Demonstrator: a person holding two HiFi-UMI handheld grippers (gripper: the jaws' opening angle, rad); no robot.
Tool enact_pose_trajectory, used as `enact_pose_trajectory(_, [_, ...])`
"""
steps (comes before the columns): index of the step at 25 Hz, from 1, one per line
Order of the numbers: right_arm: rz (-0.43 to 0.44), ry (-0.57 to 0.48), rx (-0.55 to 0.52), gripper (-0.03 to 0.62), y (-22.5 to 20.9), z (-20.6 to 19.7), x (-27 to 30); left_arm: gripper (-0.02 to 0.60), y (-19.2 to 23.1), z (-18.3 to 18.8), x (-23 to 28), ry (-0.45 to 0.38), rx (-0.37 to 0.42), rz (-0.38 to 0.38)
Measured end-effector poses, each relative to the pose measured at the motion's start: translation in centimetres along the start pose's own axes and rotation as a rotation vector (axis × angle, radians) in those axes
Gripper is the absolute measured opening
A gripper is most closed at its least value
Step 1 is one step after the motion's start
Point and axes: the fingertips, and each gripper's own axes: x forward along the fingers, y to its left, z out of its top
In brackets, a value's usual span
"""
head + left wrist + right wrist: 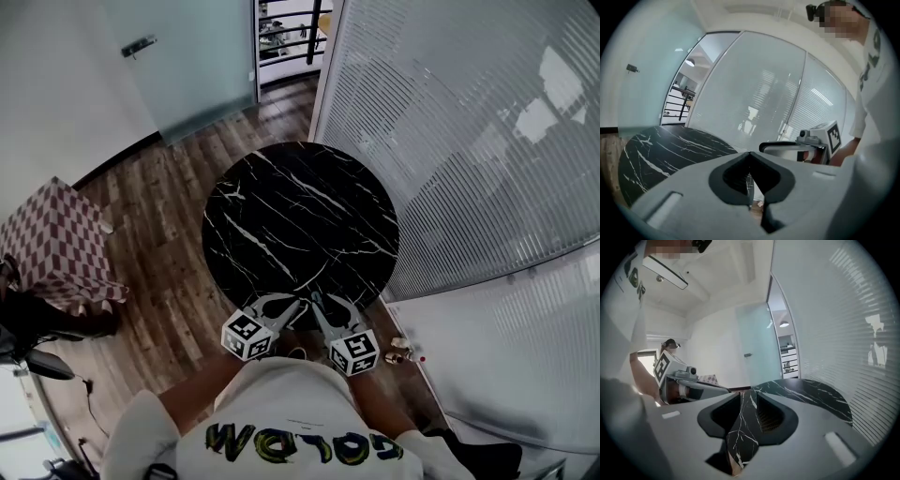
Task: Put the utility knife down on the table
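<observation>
**Both grippers empty above the near edge of the black table**

In the head view the left gripper (292, 305) and the right gripper (317, 300) are side by side close in front of the person's white printed shirt (281, 422). Their tips are angled toward each other over the near rim of the round black marble table (300, 206). Each gripper's marker cube sits nearer the body than its jaws.

In the left gripper view the left gripper (749, 154) is clenched. Its jaw tips meet, only a thin slit shows lower down between the pads, and nothing is caught there. The right gripper's body shows just to its right.

In the right gripper view the right gripper (749, 397) is released. Its jaws stand apart, and the white-veined tabletop shows through the gap with nothing between the pads.

The utility knife cannot be made out in any view, either in a gripper or on the table top.

The table stands on a dark wood plank floor (169, 187). A checkered red-and-white box (56, 248) stands on that floor at the far left. A frosted glass door (178, 66) closes the far side, and a glass partition with fine horizontal stripes (469, 141) runs along the right, just beside the table.
</observation>
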Motion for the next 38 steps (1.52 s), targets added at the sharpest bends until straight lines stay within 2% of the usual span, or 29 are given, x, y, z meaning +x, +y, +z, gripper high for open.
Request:
enact_pose_trajectory(10, [0.017,-0.13,-0.042,0.08,2.4,7.1,-3.5,0.0,-4.1,6.7,-3.3,-0.148,0.117,-0.023])
enact_pose_trajectory(14, [0.031,-0.166,-0.064,0.054,3.7,9.3,-4.7,0.0,-5.6,8.9,-4.3,-0.187,0.13,-0.033])
enact_pose_trajectory(19, [0.069,-0.194,-0.082,0.005,5.1,11.2,-5.6,0.0,-7.0,10.5,-4.9,-0.213,0.169,-0.034])
enact_pose_trajectory(30, [0.115,-0.278,-0.107,0.002,7.6,15.2,-7.7,0.0,-9.7,13.4,-6.6,-0.273,0.188,-0.06])
enact_pose_trajectory(38, [0.126,-0.294,-0.14,0.0,8.2,16.7,-8.4,0.0,-10.7,15.1,-7.0,-0.31,0.205,-0.061])
